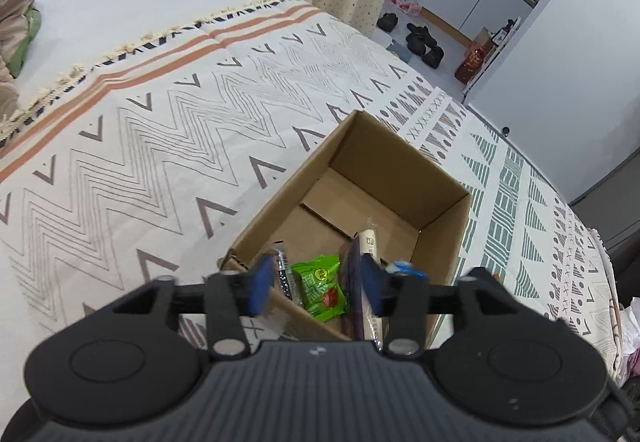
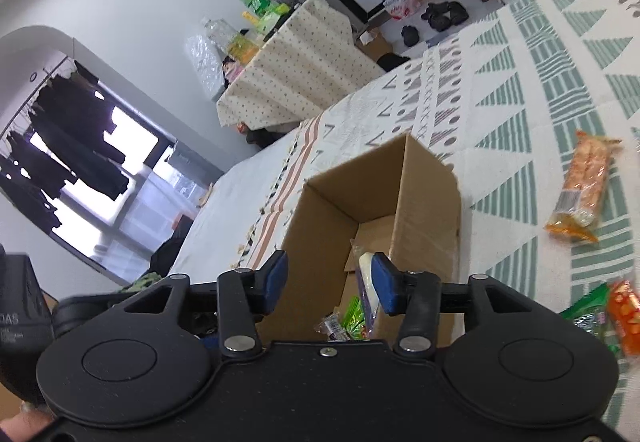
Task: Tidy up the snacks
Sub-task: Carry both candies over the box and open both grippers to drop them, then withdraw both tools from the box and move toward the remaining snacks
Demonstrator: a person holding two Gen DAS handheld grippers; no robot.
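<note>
cardboard box (image 1: 440,198): open, on bedspread | green snack (image 1: 320,288): inside | orange snack (image 2: 584,186): outside

The box (image 1: 436,178) is matt brown corrugated cardboard. The snack packets, such as the green one (image 1: 322,288) and the orange one (image 2: 582,188), are glossy plastic film. The bed cover (image 1: 160,146) is woven, printed cloth, with fringe.
</note>
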